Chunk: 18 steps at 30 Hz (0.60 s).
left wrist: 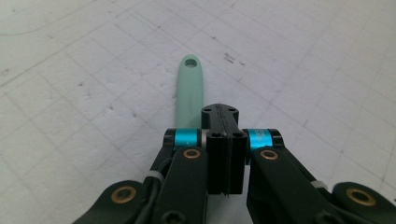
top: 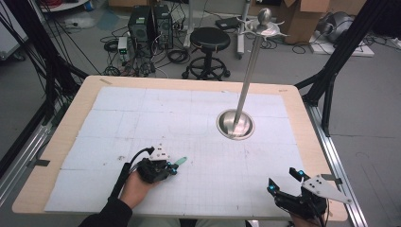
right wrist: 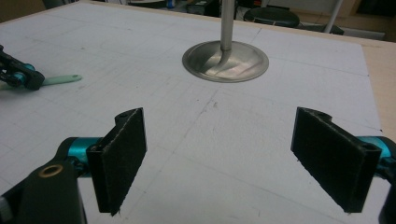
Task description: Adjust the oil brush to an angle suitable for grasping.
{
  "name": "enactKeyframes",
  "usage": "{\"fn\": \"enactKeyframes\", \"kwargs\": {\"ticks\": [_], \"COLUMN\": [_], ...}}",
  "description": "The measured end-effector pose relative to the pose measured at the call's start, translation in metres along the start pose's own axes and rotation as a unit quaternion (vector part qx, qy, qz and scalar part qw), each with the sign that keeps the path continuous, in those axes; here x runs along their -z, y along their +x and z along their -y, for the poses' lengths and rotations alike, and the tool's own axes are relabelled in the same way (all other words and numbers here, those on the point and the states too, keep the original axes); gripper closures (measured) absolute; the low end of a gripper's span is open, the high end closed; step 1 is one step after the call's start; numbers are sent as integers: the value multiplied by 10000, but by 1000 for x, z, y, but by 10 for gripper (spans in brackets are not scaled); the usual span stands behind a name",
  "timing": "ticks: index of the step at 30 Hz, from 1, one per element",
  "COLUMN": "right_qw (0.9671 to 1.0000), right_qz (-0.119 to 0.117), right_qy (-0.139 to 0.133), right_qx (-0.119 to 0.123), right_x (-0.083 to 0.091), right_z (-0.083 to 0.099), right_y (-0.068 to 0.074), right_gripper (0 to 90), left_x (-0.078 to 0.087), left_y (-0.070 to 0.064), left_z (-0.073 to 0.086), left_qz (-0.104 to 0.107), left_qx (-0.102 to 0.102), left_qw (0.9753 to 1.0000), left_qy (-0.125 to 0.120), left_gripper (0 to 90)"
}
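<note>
My left gripper (top: 171, 166) sits near the front left of the white gridded mat (top: 142, 118), with my hand wrapped round its black body. Its two black jaws are pressed flat together, and from my left gripper view the pale mint-green flat handle with a small round hole at its far end (left wrist: 190, 91) runs out from under them and to one side of them; I cannot tell whether the jaws actually pinch it or merely lie over it. The handle lies flat on the mat, its holed tip pointing away from me towards the middle of the table. From above, the same green tip pokes out just past my left jaws, towards the right. My right gripper (top: 283, 182) is at the front right corner of the mat, well apart from the left one, and its jaws stand wide apart with nothing between them, the black pads (right wrist: 122, 156) facing each other over bare mat. Beyond them stands the polished metal stand with a round dished base and a tall slim pole (right wrist: 225, 60), right of centre on the mat, carrying short hooks and a ball at its top (top: 265, 19).
</note>
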State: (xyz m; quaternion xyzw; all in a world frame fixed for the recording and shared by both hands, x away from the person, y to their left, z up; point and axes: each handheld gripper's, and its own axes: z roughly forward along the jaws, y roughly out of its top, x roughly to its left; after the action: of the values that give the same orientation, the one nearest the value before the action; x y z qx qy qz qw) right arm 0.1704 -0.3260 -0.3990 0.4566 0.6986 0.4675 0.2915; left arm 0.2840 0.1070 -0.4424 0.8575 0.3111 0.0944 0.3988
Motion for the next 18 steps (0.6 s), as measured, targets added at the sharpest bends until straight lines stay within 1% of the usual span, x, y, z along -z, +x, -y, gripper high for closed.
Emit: {"fn": "enactKeyframes", "kwargs": {"ticks": [1, 2, 3, 6, 8, 10, 11, 12, 13, 14, 15, 16, 17, 18], "right_qw": [10000, 10000, 10000, 10000, 10000, 10000, 10000, 10000, 10000, 10000, 10000, 10000, 10000, 10000], "right_qz": [-4, -4, 1, 13, 14, 20, 20, 24, 21, 21, 22, 22, 19, 21], "right_qy": [2, 5, 7, 13, 7, -4, -4, -5, 5, 5, 0, 0, -1, -2], "right_qx": [-11, -10, -11, 2, 6, -3, -3, -11, -2, -2, 8, 8, 15, 0], "right_x": [0, 0, 0, 0, 1, 1, 1, 1, 1, 1, 1, 1, 1, 1], "right_z": [0, 0, 0, 0, 0, 0, 0, 0, 0, 0, 0, 0, 0, 0], "right_y": [0, 0, 0, 0, 0, 0, 0, 0, 0, 0, 1, 1, 1, 1], "right_gripper": [167, 167, 167, 166, 167, 167, 167, 167, 167, 167, 167, 167, 167, 167], "left_x": [0, 0, 1, 2, 11, 20, 20, 25, 34, 34, 41, 41, 46, 48], "left_y": [4, 4, 6, 6, 2, -2, -2, -3, -3, -3, -2, -2, -1, -1], "left_z": [0, 0, 0, 0, 1, 6, 6, 9, 15, 15, 23, 23, 30, 33], "left_qz": [-33, -33, -57, -106, 20, 63, 63, 85, 74, 74, 67, 67, 61, 75], "left_qx": [53, 53, 101, 135, 112, 120, 120, 127, 141, 141, 170, 170, 217, 252], "left_qw": [10000, 10000, 9999, 9999, 9998, 9995, 9995, 9993, 9993, 9993, 9992, 9992, 9993, 9992], "left_qy": [-12, -12, -21, -19, -163, -285, -285, -329, -340, -340, -343, -343, -310, -299], "left_gripper": [895, 895, 895, 895, 895, 895, 895, 895, 895, 895, 895, 896, 895, 895]}}
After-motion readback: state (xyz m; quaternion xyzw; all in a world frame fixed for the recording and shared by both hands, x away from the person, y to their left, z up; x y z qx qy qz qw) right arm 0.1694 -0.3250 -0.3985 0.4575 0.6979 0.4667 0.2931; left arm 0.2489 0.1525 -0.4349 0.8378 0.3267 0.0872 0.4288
